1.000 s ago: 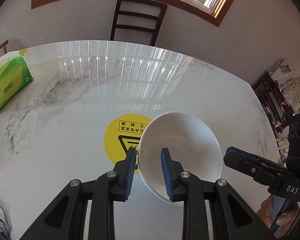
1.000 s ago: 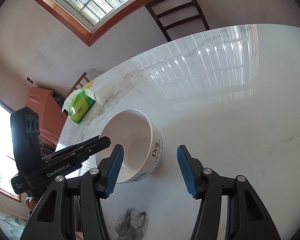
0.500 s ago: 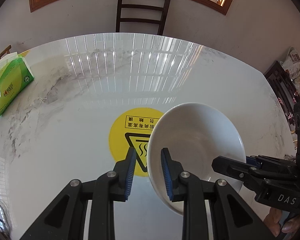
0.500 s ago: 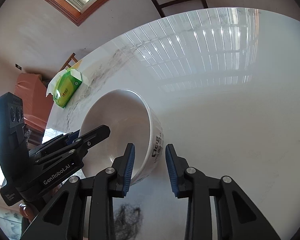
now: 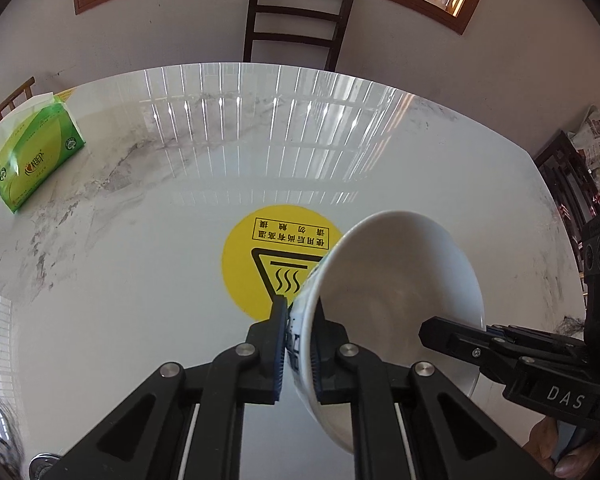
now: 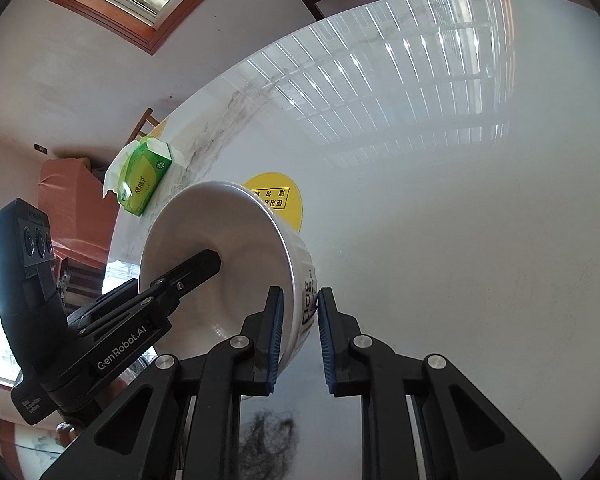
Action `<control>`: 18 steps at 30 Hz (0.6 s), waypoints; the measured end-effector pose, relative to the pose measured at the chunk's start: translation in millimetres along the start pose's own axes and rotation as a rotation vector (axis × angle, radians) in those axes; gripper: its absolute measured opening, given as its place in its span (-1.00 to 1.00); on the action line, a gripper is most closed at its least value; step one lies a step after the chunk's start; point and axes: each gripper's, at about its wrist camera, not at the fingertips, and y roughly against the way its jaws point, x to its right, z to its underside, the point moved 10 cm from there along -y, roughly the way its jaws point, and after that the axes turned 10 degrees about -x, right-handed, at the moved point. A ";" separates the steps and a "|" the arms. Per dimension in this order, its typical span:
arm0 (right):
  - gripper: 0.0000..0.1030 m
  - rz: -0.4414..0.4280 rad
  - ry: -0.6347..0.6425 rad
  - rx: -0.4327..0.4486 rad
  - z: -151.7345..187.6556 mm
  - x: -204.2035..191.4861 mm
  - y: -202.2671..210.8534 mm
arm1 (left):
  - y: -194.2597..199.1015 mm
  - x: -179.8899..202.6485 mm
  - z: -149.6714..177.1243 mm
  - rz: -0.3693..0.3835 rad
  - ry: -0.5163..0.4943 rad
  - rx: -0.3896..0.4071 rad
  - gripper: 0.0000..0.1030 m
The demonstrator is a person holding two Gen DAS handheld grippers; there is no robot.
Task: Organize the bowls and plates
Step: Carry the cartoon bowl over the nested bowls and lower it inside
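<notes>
A white bowl [image 5: 396, 292] with blue print on its outside is held off the white marble table [image 5: 140, 280] by both grippers. My left gripper [image 5: 298, 344] is shut on its left rim, one finger inside and one outside. My right gripper [image 6: 300, 332] is shut on the opposite rim of the same bowl [image 6: 220, 272], which is tilted. The right gripper also shows in the left wrist view [image 5: 500, 352], and the left gripper in the right wrist view [image 6: 172, 280]. No plates are in view.
A yellow round hot-surface sticker [image 5: 276, 256] marks the table's middle. A green tissue pack [image 5: 32, 160] lies at the far left edge. A dark wooden chair [image 5: 296, 20] stands behind the table, under a window.
My right gripper closed on the bowl's rim. The bowl has come up off the table, tilted, held by both grippers.
</notes>
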 end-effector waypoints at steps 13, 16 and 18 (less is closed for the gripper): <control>-0.67 -0.034 0.022 0.000 46.0 -27.1 42.6 | 53.6 18.6 43.8 -0.001 -0.007 0.006 -0.79; -0.67 -0.037 0.034 0.004 59.8 -33.9 53.0 | 66.9 23.9 59.0 -0.001 -0.006 0.014 -0.79; -0.67 -0.041 0.040 0.007 69.1 -37.8 60.3 | 76.0 26.9 67.3 0.001 -0.005 0.021 -0.79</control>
